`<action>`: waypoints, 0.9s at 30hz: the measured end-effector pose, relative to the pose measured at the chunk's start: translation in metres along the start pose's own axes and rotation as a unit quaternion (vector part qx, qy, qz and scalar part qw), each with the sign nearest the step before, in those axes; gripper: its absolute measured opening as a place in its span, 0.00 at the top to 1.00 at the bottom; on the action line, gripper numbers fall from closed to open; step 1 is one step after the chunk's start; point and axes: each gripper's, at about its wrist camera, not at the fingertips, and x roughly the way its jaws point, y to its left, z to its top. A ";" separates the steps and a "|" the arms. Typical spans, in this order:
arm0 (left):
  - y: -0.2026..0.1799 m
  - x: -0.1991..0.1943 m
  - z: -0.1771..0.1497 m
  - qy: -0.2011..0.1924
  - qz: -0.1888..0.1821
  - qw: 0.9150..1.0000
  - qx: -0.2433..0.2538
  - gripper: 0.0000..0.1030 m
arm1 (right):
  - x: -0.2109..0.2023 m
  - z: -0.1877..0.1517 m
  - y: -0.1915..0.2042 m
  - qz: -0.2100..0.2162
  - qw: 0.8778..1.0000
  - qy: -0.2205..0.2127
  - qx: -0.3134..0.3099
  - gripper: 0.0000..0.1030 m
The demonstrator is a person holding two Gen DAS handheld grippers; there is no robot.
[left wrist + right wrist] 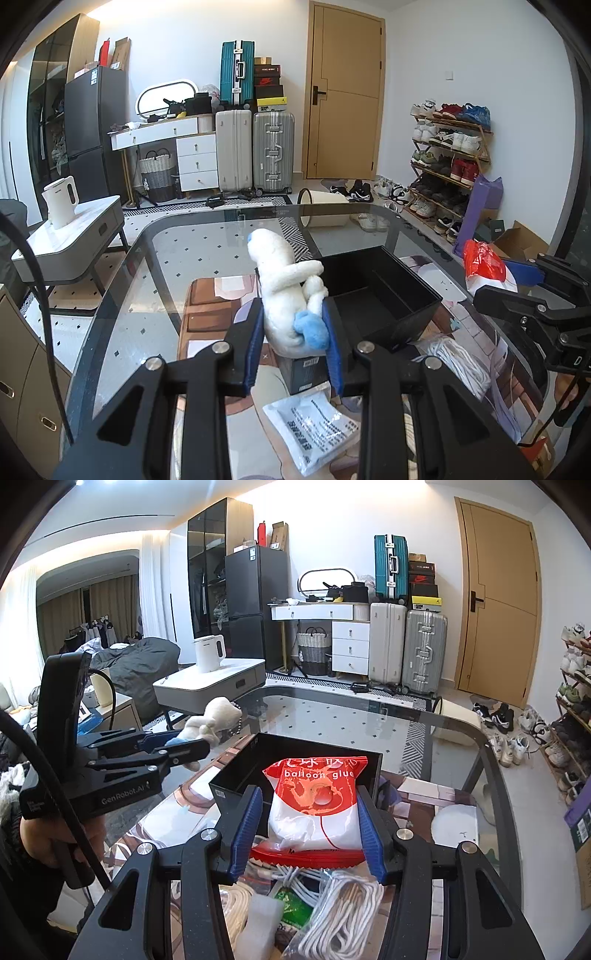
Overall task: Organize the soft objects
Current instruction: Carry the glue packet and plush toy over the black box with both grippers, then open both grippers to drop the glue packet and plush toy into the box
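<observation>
black grippers are fitted with ribbed blue pads (255, 341) and silver screws (208, 834); "genrobot.ai" lettering (123, 794) and a black cable (55, 786) are seen.

A lived-in home is showing here, a bedroom doubling as an entry space. A wooden door (345, 92) is standing as the landmark. Right of it, a shoe rack (448, 162) is overflowing with sneakers. Left of it, suitcases (255, 151) are lining the wall, then a white dressing table (166, 133) with its oval mirror, then a dark fridge (94, 122). Farther left, a kettle (209, 652) is sitting on a side table, with bedding heaping up behind.
</observation>
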 end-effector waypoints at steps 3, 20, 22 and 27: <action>-0.001 0.004 0.001 0.000 0.001 1.000 0.000 0.73 | 0.005 0.003 -0.002 0.000 1.000 0.002 0.000 0.51; 0.000 0.035 0.007 0.008 -0.002 1.000 0.000 0.73 | 0.041 0.014 -0.009 0.003 1.000 0.027 -0.007 0.51; -0.001 0.040 0.009 0.010 -0.002 1.000 0.003 0.73 | 0.048 0.016 -0.010 0.004 0.999 0.033 -0.007 0.51; -0.004 0.048 0.011 0.011 -0.010 1.000 0.007 0.73 | 0.065 0.018 -0.011 0.009 0.999 0.045 -0.012 0.51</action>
